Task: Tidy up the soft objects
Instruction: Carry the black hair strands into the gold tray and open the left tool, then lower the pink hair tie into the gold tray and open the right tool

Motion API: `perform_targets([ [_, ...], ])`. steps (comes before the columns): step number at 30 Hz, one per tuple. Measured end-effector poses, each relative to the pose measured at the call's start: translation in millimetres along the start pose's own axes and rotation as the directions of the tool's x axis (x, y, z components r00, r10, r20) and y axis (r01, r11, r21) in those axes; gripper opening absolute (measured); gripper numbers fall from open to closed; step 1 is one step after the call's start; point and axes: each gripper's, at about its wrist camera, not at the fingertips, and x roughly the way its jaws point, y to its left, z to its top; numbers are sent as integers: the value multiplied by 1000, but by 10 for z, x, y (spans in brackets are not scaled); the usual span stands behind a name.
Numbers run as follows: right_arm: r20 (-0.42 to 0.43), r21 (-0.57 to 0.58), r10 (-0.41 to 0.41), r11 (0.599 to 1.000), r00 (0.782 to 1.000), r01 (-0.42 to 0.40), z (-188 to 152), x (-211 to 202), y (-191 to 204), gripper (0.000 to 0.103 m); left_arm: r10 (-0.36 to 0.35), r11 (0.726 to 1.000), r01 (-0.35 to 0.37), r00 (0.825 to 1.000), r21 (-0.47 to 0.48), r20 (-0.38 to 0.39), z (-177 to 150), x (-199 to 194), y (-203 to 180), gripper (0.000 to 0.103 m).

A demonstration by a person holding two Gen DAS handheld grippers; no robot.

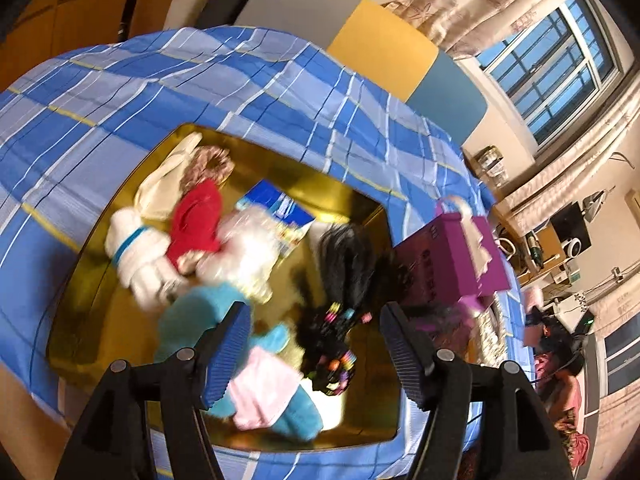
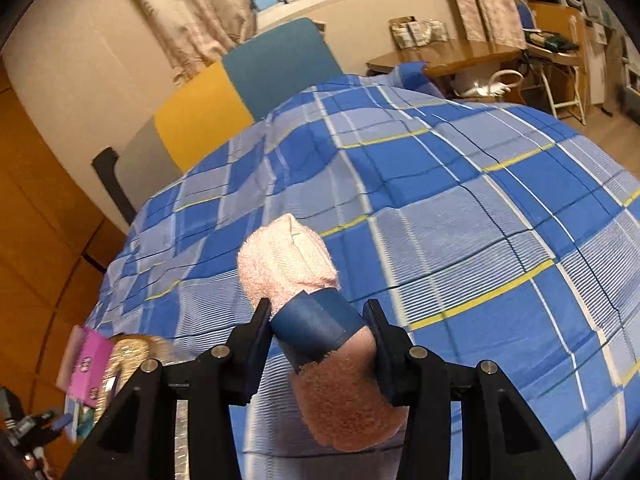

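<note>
Right gripper [image 2: 318,338] is clamped on a rolled pink towel [image 2: 288,264] at its blue paper band [image 2: 316,328] — both pads touch the roll, one each side. The roll's long axis runs near-to-far along the fingers, far end tilted slightly left; the near end pokes out under the tool. It hangs over bare blue plaid bedspread [image 2: 460,200], nothing else soft within reach in that view.

Left gripper [image 1: 312,348] is spread wide, holding nothing. It sits over the near edge of the gold tray [image 1: 100,280], where the rest is piled: a teal-and-pink plush [image 1: 264,388] right under the left finger, a black wig-like bundle with coloured clips [image 1: 340,280] between the fingers, a white plush with a blue collar [image 1: 136,248] and a red-dressed doll [image 1: 196,220] further in, left of centre. Frame is blurred, so contact with the teal plush is not readable.

Key relation, my read: the tray is off to the near left of the towel hand — only a gold edge and a pink box [image 2: 86,364] show at that view's lower left. The towel likely goes leftward, and the left hand is nearer the pile.
</note>
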Motion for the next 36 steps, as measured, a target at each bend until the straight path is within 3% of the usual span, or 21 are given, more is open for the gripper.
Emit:
perform_targets([
  [8,46,-113,188,977,981,-182,2,-604,1050,46,61,995,-65,997,76,54,-195,-158,-28,68],
  [10,33,-142,256,958,966,-249,-49,-689,1371,46,75,992,-82,994,91,83,-215,-236,-35,68],
  [15,-70,-222,393,890,917,-398,-340,-685,2328,46,185,971,-201,974,132,127,-258,-420,-25,68],
  [19,-196,-247,467,827,862,-504,-730,-472,3092,47,215,961,-235,967,146,138,-331,-566,54,68],
  [23,-290,-249,454,814,843,-524,-1148,-130,3610,47,282,940,-306,946,153,161,-397,-698,126,68],
  [26,-353,-229,405,837,843,-498,-1442,234,3846,47,324,926,-351,928,142,183,-437,-813,204,68],
  [30,-422,-178,360,867,832,-465,-1686,700,3931,47,361,910,-396,903,124,234,-489,-967,276,68],
  [34,-485,-65,354,897,800,-436,-1900,1106,3919,47,407,887,-447,875,115,260,-510,-1044,313,68],
  [36,-492,-68,325,910,808,-408,-1956,1190,3921,47,418,880,-461,867,115,272,-526,-1068,320,68],
])
